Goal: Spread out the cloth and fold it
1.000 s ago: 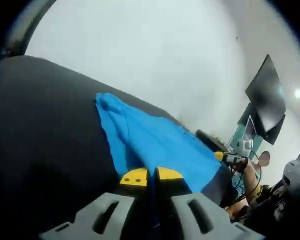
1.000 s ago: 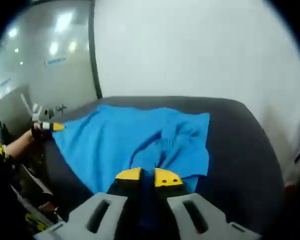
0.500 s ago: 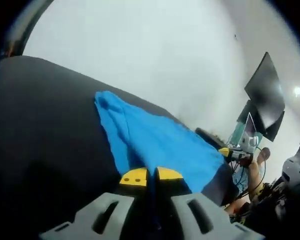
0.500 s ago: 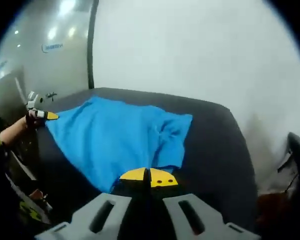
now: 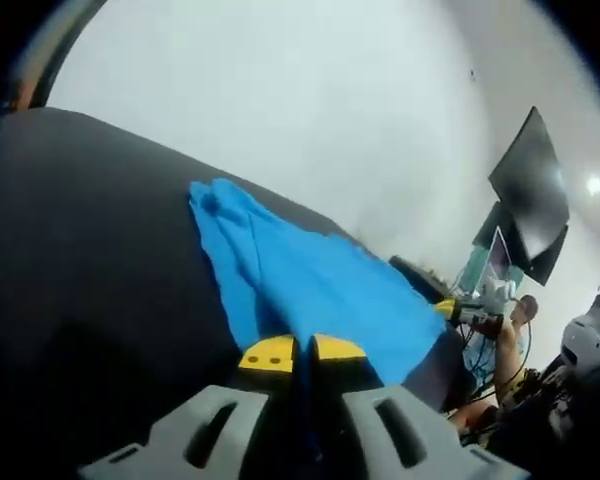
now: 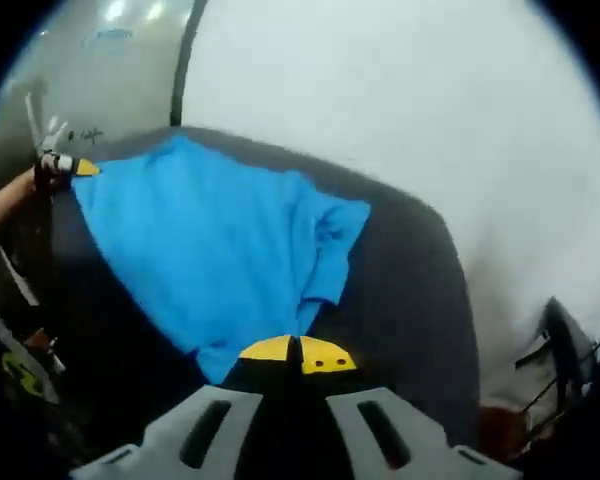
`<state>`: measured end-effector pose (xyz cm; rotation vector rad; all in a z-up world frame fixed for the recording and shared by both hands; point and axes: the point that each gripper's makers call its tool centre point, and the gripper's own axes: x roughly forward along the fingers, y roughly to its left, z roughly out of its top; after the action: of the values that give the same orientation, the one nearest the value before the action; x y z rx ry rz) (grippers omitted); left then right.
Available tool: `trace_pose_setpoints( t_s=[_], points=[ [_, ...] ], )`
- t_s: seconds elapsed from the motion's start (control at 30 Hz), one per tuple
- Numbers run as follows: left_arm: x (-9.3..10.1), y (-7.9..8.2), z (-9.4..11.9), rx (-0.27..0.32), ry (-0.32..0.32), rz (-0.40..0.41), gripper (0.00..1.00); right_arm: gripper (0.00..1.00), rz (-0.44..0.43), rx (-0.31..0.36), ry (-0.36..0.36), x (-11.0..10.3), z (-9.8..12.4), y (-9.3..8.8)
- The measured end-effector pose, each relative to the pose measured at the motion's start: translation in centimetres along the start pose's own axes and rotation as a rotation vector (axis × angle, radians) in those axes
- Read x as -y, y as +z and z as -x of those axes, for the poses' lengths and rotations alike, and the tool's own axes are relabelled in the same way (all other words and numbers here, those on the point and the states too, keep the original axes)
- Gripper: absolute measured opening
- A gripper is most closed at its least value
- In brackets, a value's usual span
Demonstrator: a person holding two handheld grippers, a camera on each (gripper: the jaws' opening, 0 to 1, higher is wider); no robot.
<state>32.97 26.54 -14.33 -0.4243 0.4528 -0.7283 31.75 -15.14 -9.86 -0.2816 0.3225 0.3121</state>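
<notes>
A bright blue cloth (image 5: 310,285) lies stretched over a dark grey table (image 5: 90,250). My left gripper (image 5: 302,352) is shut on the cloth's near corner, yellow tips pressed together. In the right gripper view the same blue cloth (image 6: 210,250) spreads across the table (image 6: 410,290), with a rumpled fold at its far right corner. My right gripper (image 6: 298,352) is shut on another corner of the cloth. The other gripper's yellow tip (image 6: 84,169) shows at the cloth's far left corner, held by a person's hand. The right gripper's yellow tip (image 5: 446,310) shows at the cloth's far end.
A plain white wall (image 5: 280,100) stands behind the table. A dark monitor (image 5: 532,195) and desk clutter sit at the right of the left gripper view. A glass partition (image 6: 100,70) stands to the left in the right gripper view.
The right gripper has swung rightward and pulled its corner, so the cloth now lies flatter and more stretched. The left gripper has barely moved.
</notes>
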Motion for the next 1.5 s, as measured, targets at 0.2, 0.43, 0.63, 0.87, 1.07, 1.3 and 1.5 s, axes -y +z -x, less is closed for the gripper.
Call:
trace_pose_setpoints(
  t_s=[0.2, 0.43, 0.63, 0.87, 1.07, 1.3, 1.5],
  points=[
    [-0.5, -0.3, -0.4, -0.027, 0.022, -0.044, 0.05, 0.13, -0.127, 0.031, 0.027, 1.7, -4.1, 3.7],
    [-0.8, -0.2, -0.3, -0.024, 0.024, -0.055, 0.05, 0.12, -0.203, -0.155, 0.203, -1.7, -10.7, 1.6],
    [-1.0, -0.2, -0.4, -0.028, 0.023, -0.061, 0.05, 0.18, -0.255, -0.161, 0.195, -1.3, -12.1, 1.7],
    [-1.2, -0.1, -0.5, -0.027, 0.024, -0.081, 0.05, 0.16, -0.271, -0.187, 0.159, -0.8, -13.1, -0.7],
    [-1.1, -0.1, -0.6, -0.022, 0.029, -0.098, 0.05, 0.02, -0.556, -0.201, 0.293, -2.8, -12.6, 1.2],
    [-1.2, -0.1, -0.6, -0.016, 0.036, -0.111, 0.05, 0.02, -1.294, 0.202, 0.449, 0.4, -11.8, 8.5],
    [-1.1, -0.1, -0.6, -0.018, 0.032, -0.103, 0.05, 0.02, -1.247, 0.053, 0.334, 0.3, -13.4, 2.9]
  ],
)
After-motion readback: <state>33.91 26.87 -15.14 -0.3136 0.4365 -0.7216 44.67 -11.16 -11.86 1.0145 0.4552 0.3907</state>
